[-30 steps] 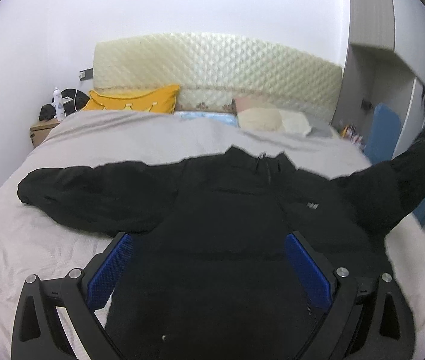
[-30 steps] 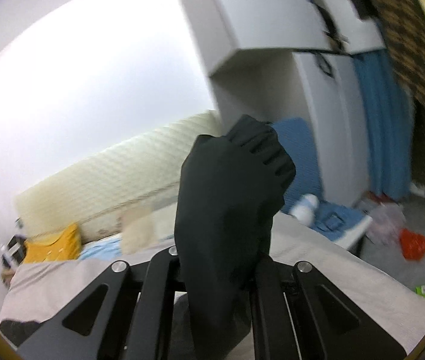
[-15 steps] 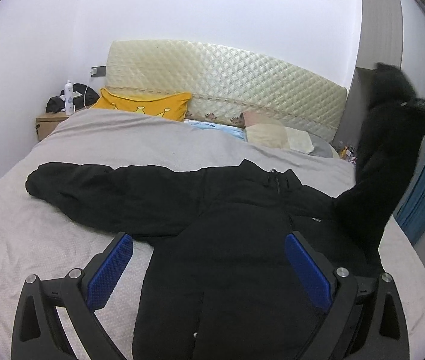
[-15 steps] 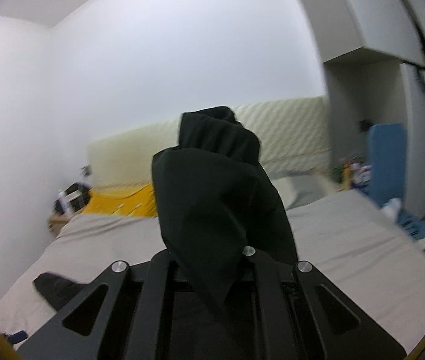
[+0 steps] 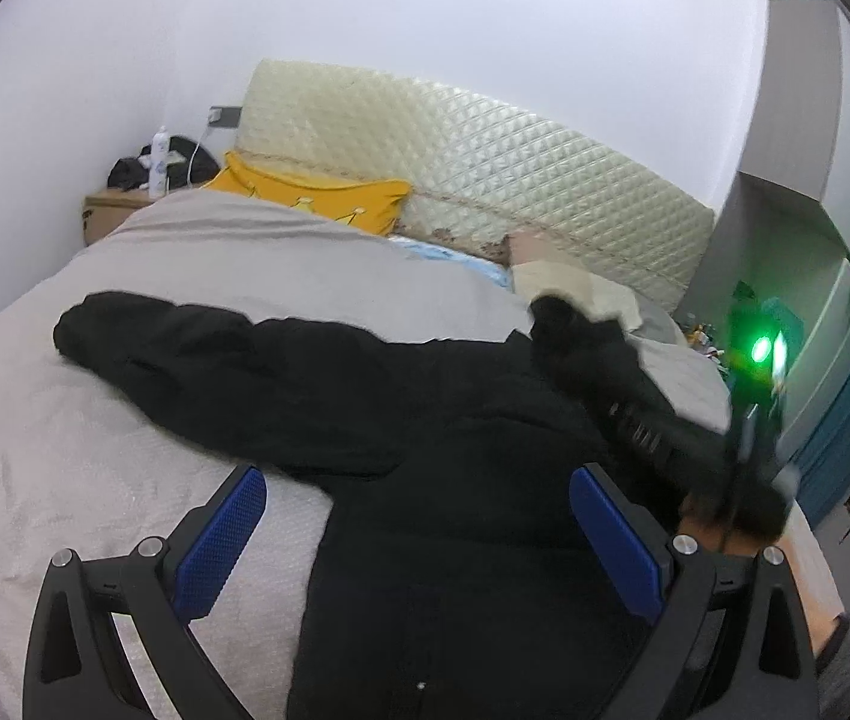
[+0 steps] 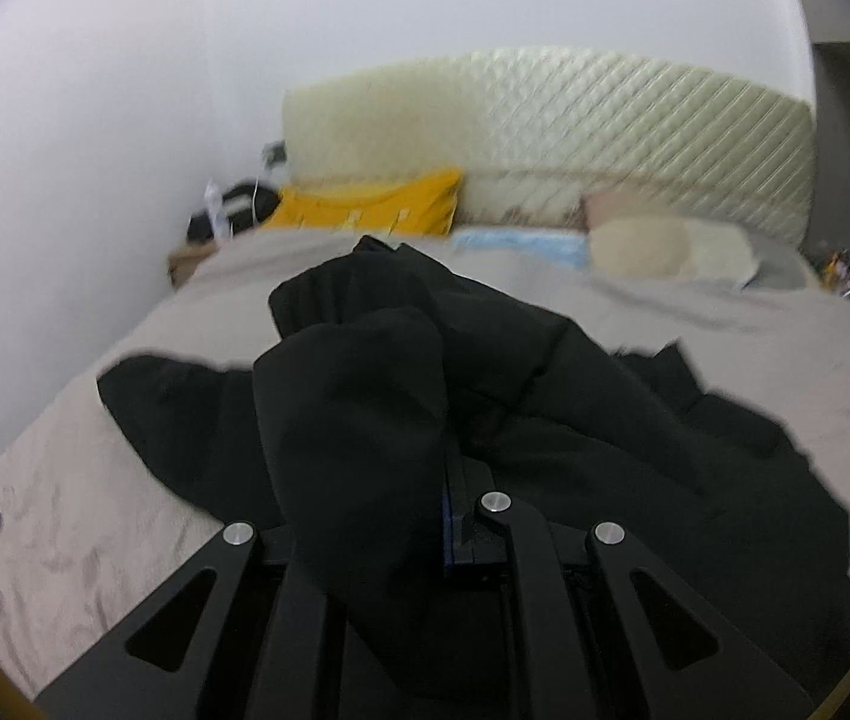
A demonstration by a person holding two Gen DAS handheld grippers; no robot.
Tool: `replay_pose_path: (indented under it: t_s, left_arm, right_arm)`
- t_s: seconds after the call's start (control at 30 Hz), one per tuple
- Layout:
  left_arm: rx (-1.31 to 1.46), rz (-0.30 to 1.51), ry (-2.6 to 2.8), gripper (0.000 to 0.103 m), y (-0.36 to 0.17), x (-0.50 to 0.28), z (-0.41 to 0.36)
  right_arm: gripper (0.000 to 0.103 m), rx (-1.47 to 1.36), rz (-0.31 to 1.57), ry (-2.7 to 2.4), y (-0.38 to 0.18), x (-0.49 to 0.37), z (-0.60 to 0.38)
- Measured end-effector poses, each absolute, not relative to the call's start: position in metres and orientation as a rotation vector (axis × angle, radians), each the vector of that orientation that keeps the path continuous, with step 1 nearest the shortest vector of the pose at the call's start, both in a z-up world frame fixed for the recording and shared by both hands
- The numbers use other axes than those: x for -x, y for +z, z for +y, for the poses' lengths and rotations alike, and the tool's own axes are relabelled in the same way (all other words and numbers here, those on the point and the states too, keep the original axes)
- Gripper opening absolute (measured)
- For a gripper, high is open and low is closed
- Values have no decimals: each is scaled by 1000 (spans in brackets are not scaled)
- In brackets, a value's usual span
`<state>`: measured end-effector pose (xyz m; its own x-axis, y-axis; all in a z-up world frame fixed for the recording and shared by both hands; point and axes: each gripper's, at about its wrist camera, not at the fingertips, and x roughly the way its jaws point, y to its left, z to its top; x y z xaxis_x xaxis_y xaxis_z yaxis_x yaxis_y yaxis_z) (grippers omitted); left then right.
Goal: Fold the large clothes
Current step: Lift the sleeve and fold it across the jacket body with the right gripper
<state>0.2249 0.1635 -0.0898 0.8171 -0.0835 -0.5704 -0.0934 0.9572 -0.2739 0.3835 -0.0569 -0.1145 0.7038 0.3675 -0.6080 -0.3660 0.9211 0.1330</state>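
A large black jacket [image 5: 460,480] lies spread on the grey bed [image 5: 65,480], its left sleeve [image 5: 197,360] stretched out to the left. My left gripper [image 5: 419,546] is open and empty, hovering above the jacket's body. My right gripper [image 6: 401,516] is shut on the jacket's right sleeve [image 6: 359,396] and carries it over the jacket's chest. In the left wrist view the right gripper [image 5: 652,420] shows at the right with the sleeve cuff [image 5: 556,324] bunched ahead of it. The right gripper's fingertips are hidden by cloth.
A quilted cream headboard [image 5: 484,180] stands at the back, with a yellow pillow [image 5: 317,198] and beige pillows [image 6: 664,246] before it. A nightstand [image 5: 119,210] with a bottle is at the far left. A wardrobe [image 5: 784,252] stands at the right.
My right gripper has swung the sleeve from out at the bed's right side, up and leftwards, and down over the jacket's chest. The left gripper stayed open above the jacket.
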Motion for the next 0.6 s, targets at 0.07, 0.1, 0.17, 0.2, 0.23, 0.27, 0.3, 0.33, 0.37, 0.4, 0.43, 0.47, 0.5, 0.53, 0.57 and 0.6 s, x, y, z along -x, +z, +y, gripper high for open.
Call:
replay_pose_path:
  t_s: [0.07,0.1,0.17,0.2,0.23,0.27,0.3,0.33,0.37,0.4,0.43,0.47,0.5,0.53,0.57,0.6]
  left_arm:
    - [310,628,10,102,-94,-227,167]
    - [313,634,13,102,-96,-229,169]
    - [313,641,14,102,-99,-230,169]
    - [312,645,13,102,-100,-231,169]
    - [310,649,11,102,-102,-232,168]
    - [308,651,10,102,-103,-233,168]
    - [306,653,11,102,-105,-233,167]
    - [304,658,13,102,-106,-234,167]
    - [303,660,14,102,-107,-235,167]
    - [303,662,14,102,-107,-236,167]
    - [302,665,16,102,-108,-237,167]
    - [299,667,17,102,-108,-238,167]
    - [294,668,18,102,-107,-238,166]
    - [287,667,22,102,-107,-237,164]
    - [278,667,26,102,-106,-236,162]
    - [270,667,29,102,-105,-235,161]
  right_arm:
    - [8,0,707,413,-135,-385,-49]
    - [8,-1,723,414,-148,-384,-45]
    - [8,-1,756,410,-164,-379,-40]
    - [8,3,777,408,-176,-378,-37]
    - [8,10,792,409,-186,-376,-35]
    - [8,24,804,407,-193,-376,-31]
    - [8,40,814,404,-202,-376,-29]
    - [8,45,813,403,-204,-374,-28]
    - [8,45,809,402,-201,-374,-29]
    - [8,39,809,402,-199,-374,-30]
    - [8,37,809,402,-197,-373,-31]
    - [8,43,812,402,-193,-373,-31]
    - [8,50,813,405,-189,-372,-32]
    - [8,51,814,410,-185,-371,-34]
    - [9,50,822,415,-181,-368,-36]
    - [9,54,833,420,-180,-367,-37]
